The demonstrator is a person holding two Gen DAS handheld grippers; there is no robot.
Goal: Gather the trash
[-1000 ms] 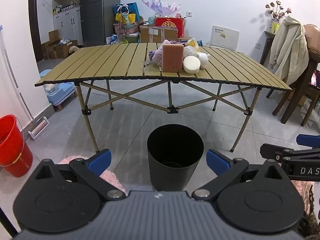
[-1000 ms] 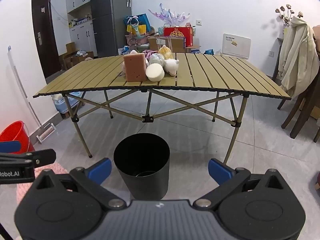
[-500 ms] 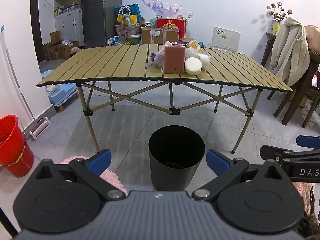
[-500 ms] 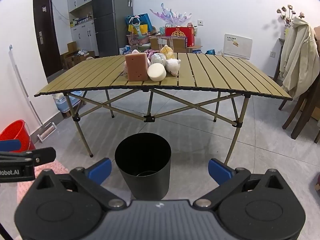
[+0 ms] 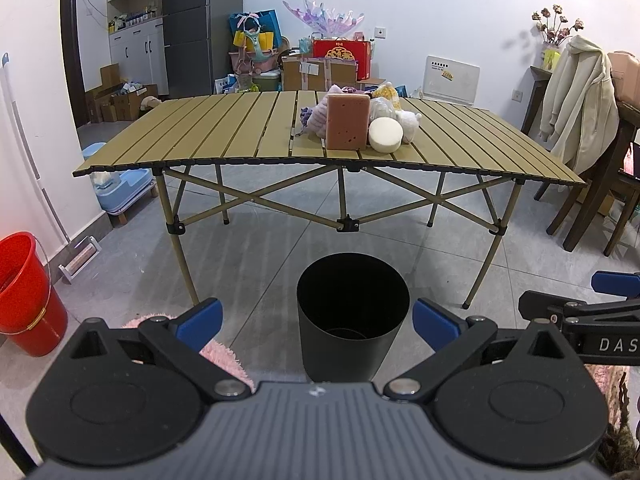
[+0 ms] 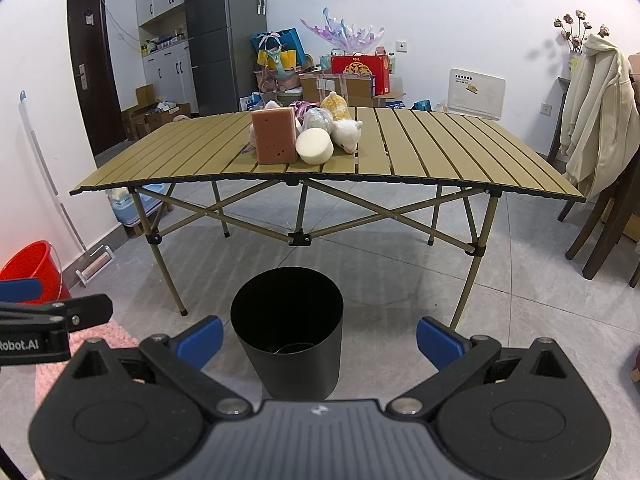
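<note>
Both tools, left tool (image 5: 316, 322) and right tool (image 6: 319, 336), have edged closer to the table (image 5: 224, 140), jaws wide and empty; trash pile (image 5: 360, 120) near its front edge remains uncollected, bin (image 5: 353, 312) waiting.

"das" on right gripper (image 5: 580, 312), "robot.ai" on left gripper (image 6: 52, 316).

A bin (image 5: 353, 320) stands on the floor near the table (image 5: 224, 136); sponges (image 5: 347, 121) and soft toys (image 5: 408, 122) cluster on the table's near-middle
</note>
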